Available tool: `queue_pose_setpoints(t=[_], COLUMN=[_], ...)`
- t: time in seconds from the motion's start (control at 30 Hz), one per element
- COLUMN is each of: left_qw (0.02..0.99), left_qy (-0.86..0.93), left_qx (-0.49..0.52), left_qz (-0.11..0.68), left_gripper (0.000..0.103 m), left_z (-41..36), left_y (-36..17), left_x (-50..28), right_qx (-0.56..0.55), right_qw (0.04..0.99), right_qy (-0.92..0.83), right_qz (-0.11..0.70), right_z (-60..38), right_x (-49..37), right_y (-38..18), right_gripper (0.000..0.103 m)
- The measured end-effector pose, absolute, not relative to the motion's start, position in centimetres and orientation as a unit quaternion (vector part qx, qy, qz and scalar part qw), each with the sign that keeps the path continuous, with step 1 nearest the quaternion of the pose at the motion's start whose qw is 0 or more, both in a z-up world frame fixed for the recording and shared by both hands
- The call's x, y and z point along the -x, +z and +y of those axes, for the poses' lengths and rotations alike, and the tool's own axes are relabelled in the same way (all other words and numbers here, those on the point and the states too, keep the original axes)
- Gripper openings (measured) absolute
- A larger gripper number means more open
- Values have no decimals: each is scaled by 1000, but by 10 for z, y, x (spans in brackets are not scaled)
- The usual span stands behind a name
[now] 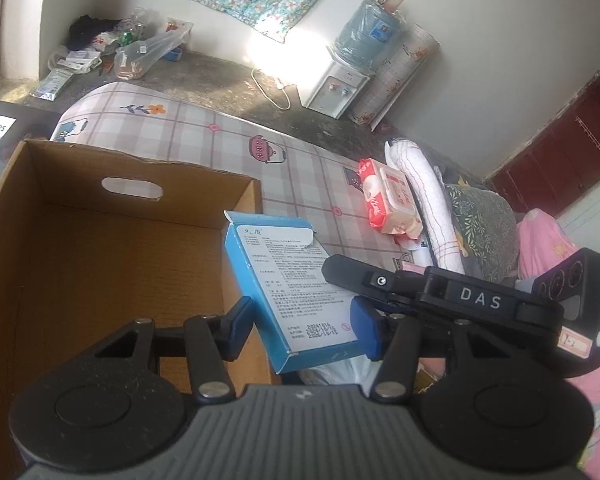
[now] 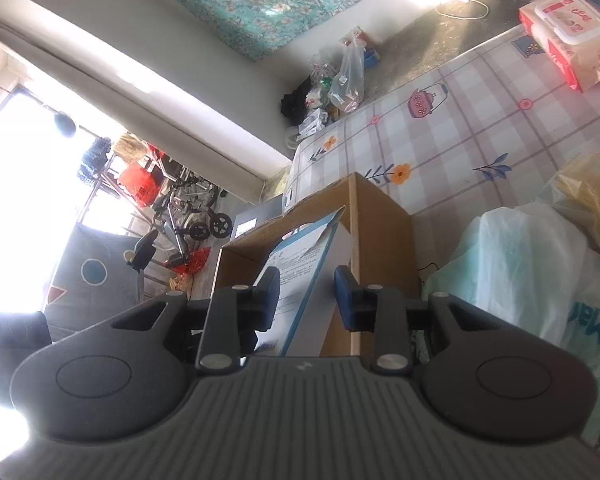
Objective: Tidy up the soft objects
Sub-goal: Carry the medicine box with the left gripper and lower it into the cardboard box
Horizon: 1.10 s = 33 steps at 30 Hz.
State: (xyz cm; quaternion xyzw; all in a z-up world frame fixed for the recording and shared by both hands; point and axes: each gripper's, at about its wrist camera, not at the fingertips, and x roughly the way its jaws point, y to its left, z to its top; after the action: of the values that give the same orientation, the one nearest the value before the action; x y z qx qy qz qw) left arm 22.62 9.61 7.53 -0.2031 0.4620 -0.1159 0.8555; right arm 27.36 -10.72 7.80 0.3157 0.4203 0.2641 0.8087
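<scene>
A blue and white carton (image 1: 296,280) with printed text is held in the air over the near right corner of an open, empty cardboard box (image 1: 100,248). My left gripper (image 1: 302,330) is shut on the carton across its width. My right gripper (image 2: 307,298) is shut on the same carton (image 2: 320,256) across its thin side, and in the left wrist view one of its fingers (image 1: 340,272) lies against the printed face. On the checked cloth lie a red wet-wipes pack (image 1: 388,200), a rolled white towel (image 1: 424,200), a floral cushion (image 1: 484,224) and a pink cloth (image 1: 544,240).
The cardboard box (image 2: 380,224) stands at the edge of the checked surface (image 2: 480,128). A white plastic bag (image 2: 520,272) and a yellowish bag (image 2: 592,192) lie to the right. A water dispenser (image 1: 340,84) and bags of clutter (image 1: 140,52) stand on the floor behind.
</scene>
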Motion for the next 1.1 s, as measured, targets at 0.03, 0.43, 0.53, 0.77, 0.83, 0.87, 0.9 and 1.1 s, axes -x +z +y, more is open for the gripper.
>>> queue_pose_setpoints(t=[0.03,0.43,0.53,0.77,0.83,0.87,0.9,1.1], left_qw=[855,820,813,797,786,782,778,751], left_qy=[-109,-87,-79,-59,-53,-55,-59,-105], left_qx=[207,243,239,226,221,218,213,151], left_qz=[463,511,525,558,575,582,588,633], left_gripper=[54,53,53,53,52,52,52,52], left_z=[103,153,152,149,148,148,146,131], left_y=[73,10,-7,-40,-48,-51,-52,-59], left_x=[-225,-255,-265,-278,-276,-275,-273,-258], right_qx=[-311,-238,-216,-213,-218,-221,-225,-243], right_qw=[806,816,830,840,838,837,836,834], right_qy=[270,261,247,246,249,251,254,261], right_qz=[425,459,451,435,433,433,432,421], right_z=[-94,-21,-23,-39,-45,-49,-52,-78], right_x=[-275,-296,-302,-307,-306,-304,-302,-284], right_y=[79,59,56,50,49,49,49,51], right_gripper=[30,29,31,32,32,32,32,33])
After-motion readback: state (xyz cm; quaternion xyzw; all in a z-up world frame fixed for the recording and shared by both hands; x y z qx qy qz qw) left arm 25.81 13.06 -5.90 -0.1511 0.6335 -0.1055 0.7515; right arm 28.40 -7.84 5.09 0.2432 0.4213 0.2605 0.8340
